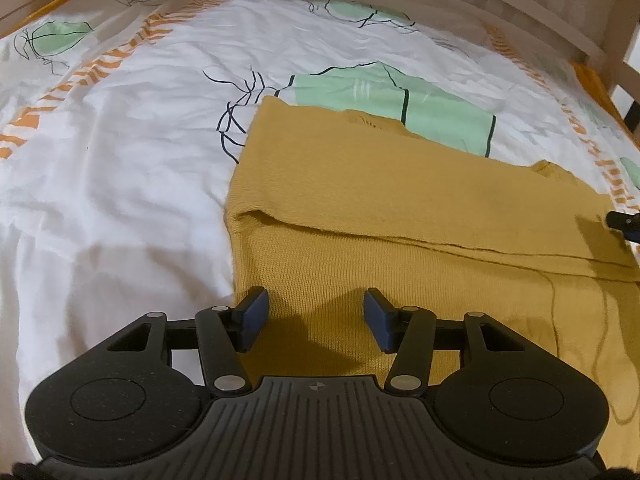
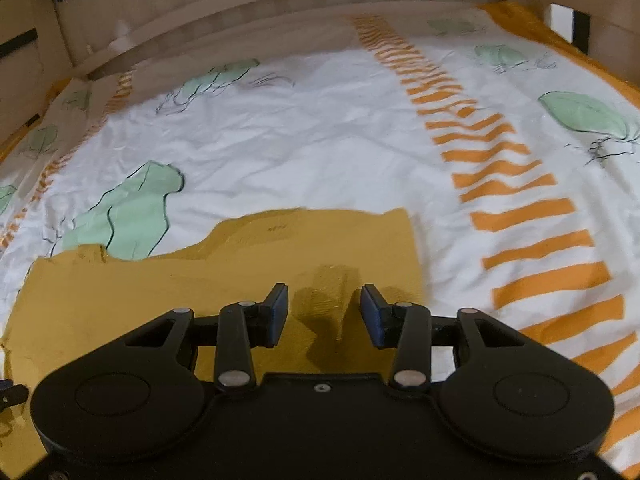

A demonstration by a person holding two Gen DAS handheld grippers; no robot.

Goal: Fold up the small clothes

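Observation:
A mustard-yellow knitted garment [image 1: 400, 200] lies flat on the bed, with one layer folded over another along a crease across its middle. My left gripper [image 1: 316, 300] is open and empty, just above the garment's near left part. In the right wrist view the same garment [image 2: 160, 292] fills the lower left. My right gripper [image 2: 324, 296] is open and empty, over the garment's right part near its right edge. The tip of the right gripper shows at the right edge of the left wrist view [image 1: 624, 220].
The garment lies on a white bedspread [image 1: 120, 160] with green leaf shapes and orange striped bands [image 2: 520, 216]. A wooden bed frame [image 2: 280, 12] runs along the far side, with a rail post at the right [image 1: 616, 64].

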